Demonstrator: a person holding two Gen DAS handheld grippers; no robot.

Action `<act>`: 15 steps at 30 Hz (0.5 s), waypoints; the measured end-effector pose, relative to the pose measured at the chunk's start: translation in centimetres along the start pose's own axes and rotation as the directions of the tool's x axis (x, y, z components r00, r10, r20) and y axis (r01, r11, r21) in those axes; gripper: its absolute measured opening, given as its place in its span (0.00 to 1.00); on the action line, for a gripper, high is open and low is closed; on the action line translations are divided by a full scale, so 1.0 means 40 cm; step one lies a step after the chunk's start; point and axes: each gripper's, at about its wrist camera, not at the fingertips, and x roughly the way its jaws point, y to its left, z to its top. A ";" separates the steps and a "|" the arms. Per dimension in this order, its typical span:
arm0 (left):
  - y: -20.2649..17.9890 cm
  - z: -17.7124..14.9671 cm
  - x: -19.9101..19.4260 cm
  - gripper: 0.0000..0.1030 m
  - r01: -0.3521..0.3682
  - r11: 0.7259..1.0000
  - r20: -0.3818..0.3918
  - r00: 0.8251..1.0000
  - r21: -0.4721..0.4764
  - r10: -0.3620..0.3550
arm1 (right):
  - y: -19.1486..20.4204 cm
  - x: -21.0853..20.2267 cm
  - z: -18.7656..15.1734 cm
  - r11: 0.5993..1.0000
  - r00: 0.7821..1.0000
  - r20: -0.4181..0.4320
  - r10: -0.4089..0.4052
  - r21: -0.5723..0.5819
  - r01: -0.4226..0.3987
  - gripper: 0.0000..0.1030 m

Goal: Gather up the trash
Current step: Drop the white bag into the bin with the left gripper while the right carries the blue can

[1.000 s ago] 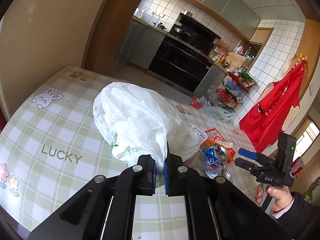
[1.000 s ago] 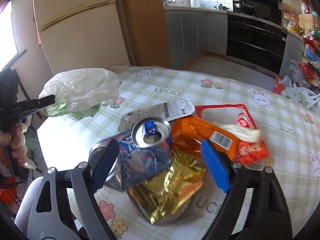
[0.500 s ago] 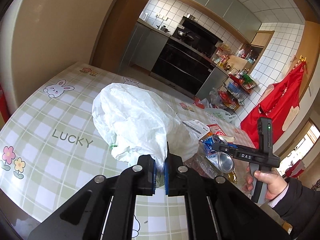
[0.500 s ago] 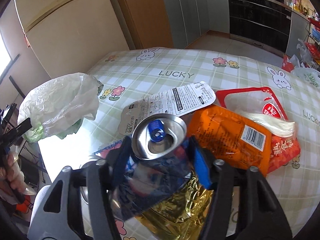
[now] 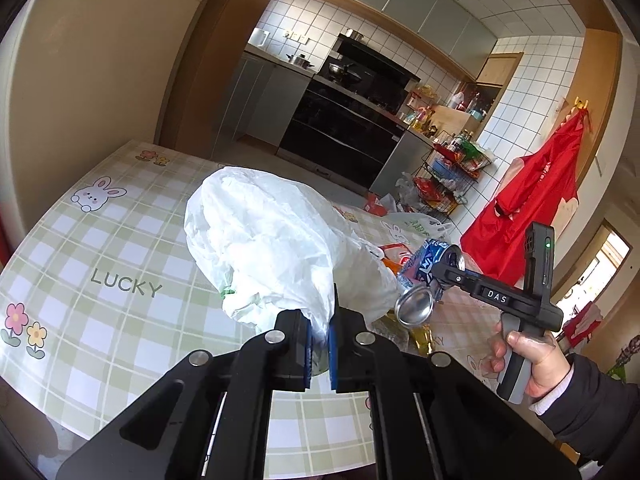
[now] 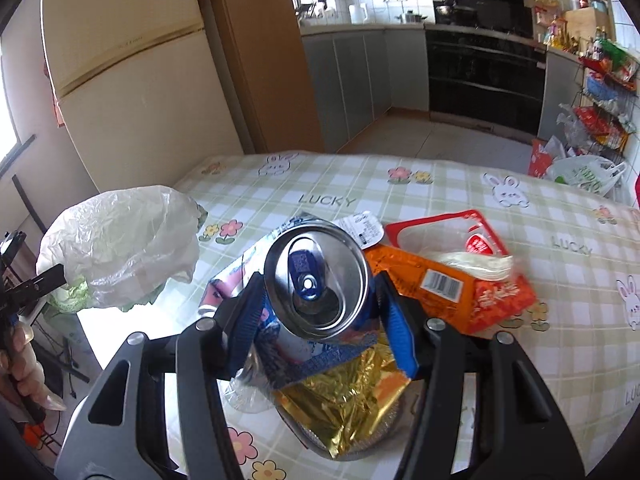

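- Right hand-held gripper point(image 6: 320, 312) is clamped on the crushed can point(image 6: 316, 276), held just above the wrapper pile on the counter point(image 6: 440, 184).
- Left hand-held gripper point(image 5: 319, 344) is pinched tight on the white bag point(image 5: 272, 248).
- Bag's to the can's left, near the counter's left edge; can's long axis points back at the right gripper.

Left hand-held gripper point(image 5: 319, 350) at near edge, blue pads pinched on neck of white plastic bag point(image 5: 276, 248). Bag bulges over checked desk point(image 5: 100, 264). At right, person's hand point(image 5: 524, 356) carries right hand-held gripper point(image 5: 434, 280), jaws clamping crushed blue can point(image 5: 424, 280), lifted above wrappers point(image 5: 394, 256) on desk. Red apron point(image 5: 528, 204) far right.
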 end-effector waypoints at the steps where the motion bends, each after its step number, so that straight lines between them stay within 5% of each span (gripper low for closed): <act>1: -0.011 0.000 -0.007 0.06 0.007 1.000 0.000 1.000 0.008 -0.007 | -0.001 -0.019 -0.003 1.000 1.000 0.016 -0.004 0.007 0.004 0.55; 15: -0.167 -0.039 -0.108 0.06 0.099 0.992 -0.026 0.995 0.081 -0.097 | -0.031 -0.278 -0.054 0.995 0.986 0.161 -0.041 0.095 0.026 0.49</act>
